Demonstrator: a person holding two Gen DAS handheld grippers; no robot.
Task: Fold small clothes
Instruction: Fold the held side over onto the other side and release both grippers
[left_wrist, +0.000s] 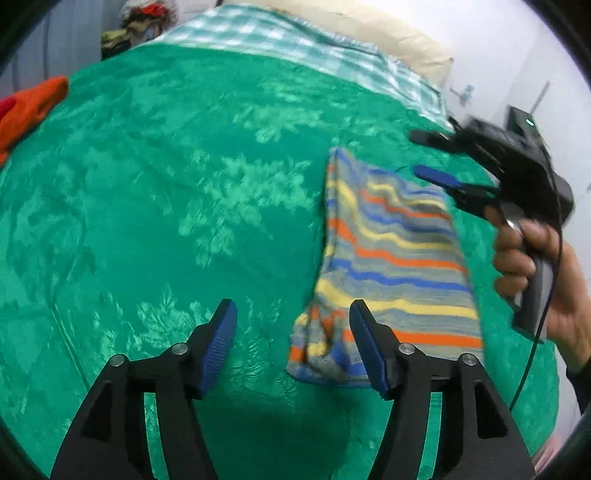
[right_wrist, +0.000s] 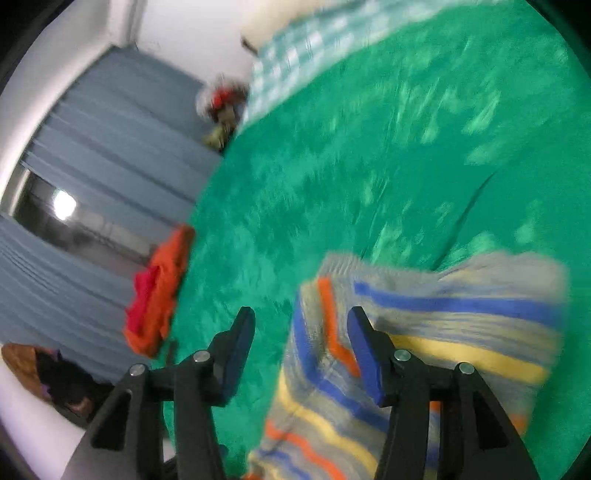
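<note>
A small striped garment (left_wrist: 391, 258) in grey, blue, yellow and orange lies folded on the green bedspread (left_wrist: 166, 184). My left gripper (left_wrist: 291, 314) is open and empty above the garment's near left corner. My right gripper (left_wrist: 424, 155) shows in the left wrist view at the garment's far right, held in a hand, open and empty. In the right wrist view, which is blurred, the right gripper (right_wrist: 301, 321) hangs open over the garment's (right_wrist: 443, 332) left edge.
An orange and red pile of clothes (left_wrist: 29, 110) lies at the bed's left edge; it also shows in the right wrist view (right_wrist: 159, 288). A green checked sheet (left_wrist: 295, 48) and a cream pillow (left_wrist: 388, 33) lie at the far end. Blue curtains (right_wrist: 92, 166) hang beyond the bed.
</note>
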